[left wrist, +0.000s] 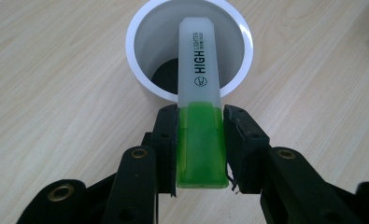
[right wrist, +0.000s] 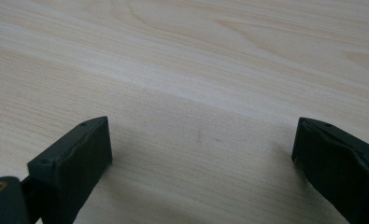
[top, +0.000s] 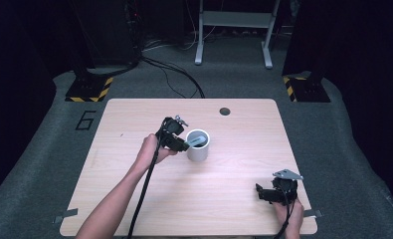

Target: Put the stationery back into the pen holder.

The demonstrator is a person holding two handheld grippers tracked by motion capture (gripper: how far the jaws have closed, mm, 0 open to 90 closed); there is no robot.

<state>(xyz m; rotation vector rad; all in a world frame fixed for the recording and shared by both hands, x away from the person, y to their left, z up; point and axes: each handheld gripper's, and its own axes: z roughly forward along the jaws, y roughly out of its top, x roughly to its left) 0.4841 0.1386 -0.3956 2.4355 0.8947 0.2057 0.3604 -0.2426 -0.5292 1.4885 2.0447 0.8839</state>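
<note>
Two tongs: left tongs (left wrist: 201,144) pinching green highlighter (left wrist: 201,93) over white cup (left wrist: 140,70), right tongs (right wrist: 201,154) spread.

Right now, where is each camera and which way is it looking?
High view: above the person's side, looking forward and down on the table; both forearms, the left claw and right claw show.
Left gripper view: rides the left claw, looking along its jaws, shut on a green highlighter over a white cup.
Right gripper view: rides the right claw, open, low over bare table.
Shared: high and left views both show highlighter and cup.
</note>
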